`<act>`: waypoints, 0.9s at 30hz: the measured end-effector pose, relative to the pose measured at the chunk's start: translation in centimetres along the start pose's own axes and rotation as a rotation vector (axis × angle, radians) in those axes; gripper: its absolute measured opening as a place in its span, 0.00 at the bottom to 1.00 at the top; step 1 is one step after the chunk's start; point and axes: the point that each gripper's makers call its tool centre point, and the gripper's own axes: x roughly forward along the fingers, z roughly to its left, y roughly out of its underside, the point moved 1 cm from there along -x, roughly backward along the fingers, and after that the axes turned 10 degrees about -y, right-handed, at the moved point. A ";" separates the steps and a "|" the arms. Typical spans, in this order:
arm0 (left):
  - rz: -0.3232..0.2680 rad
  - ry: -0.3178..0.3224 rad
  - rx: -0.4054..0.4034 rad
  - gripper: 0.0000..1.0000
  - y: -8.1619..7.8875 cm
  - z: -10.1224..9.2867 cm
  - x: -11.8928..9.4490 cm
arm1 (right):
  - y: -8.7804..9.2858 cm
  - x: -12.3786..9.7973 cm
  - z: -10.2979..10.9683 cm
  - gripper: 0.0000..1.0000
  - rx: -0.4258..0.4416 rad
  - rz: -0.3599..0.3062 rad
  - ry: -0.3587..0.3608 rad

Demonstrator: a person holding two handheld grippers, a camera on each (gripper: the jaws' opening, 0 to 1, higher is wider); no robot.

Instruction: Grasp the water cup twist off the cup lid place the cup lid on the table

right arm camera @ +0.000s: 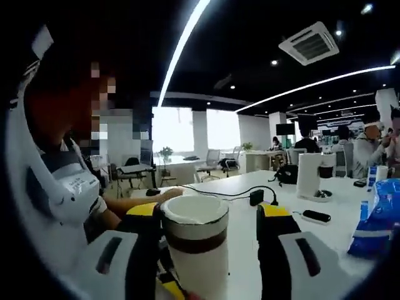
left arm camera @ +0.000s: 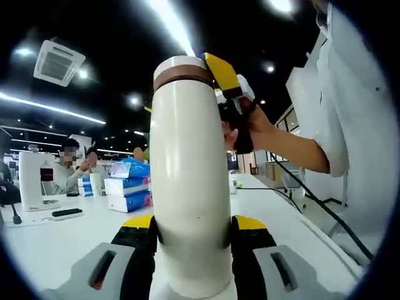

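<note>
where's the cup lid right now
Still on top of the water cup, between the right tool's jaws in the right gripper view; the left tool clamps the cup's body.

The left gripper view looks from low, very close, up along the water cup [left arm camera: 189, 175] at frame centre, facing the ceiling lights and a person at right. The right gripper view faces the cup's [right arm camera: 195, 240] top from the opposite side, equally near. Both share the white table [left arm camera: 56, 240].
</note>
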 end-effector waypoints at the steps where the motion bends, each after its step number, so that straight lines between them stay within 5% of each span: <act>1: 0.000 0.000 -0.001 0.48 0.0 0.0 0.0 | -0.2 -0.2 -0.1 0.67 0.001 -0.005 0.016; 4: 0.001 0.000 -0.002 0.48 0.0 0.0 0.0 | 0.3 -2.2 -2.0 0.80 -0.001 0.048 0.237; 6: 0.001 0.000 -0.004 0.48 0.0 0.0 0.0 | 0.0 -2.8 -1.9 0.90 -0.043 0.039 0.284; 8: 0.002 0.000 -0.002 0.48 0.0 0.0 0.0 | -0.2 -3.5 -1.7 0.90 -0.044 0.033 0.332; 21: 0.003 0.001 -0.006 0.48 0.1 0.0 0.0 | 0.2 -5.5 3.6 0.95 -0.049 0.043 0.459; 25: 0.003 0.001 -0.004 0.48 0.1 0.0 0.0 | -0.9 -4.8 5.9 0.87 0.073 -0.142 0.369; 27: 0.003 0.001 -0.005 0.48 0.1 0.0 0.0 | -0.2 -5.3 5.6 0.86 0.091 -0.127 0.422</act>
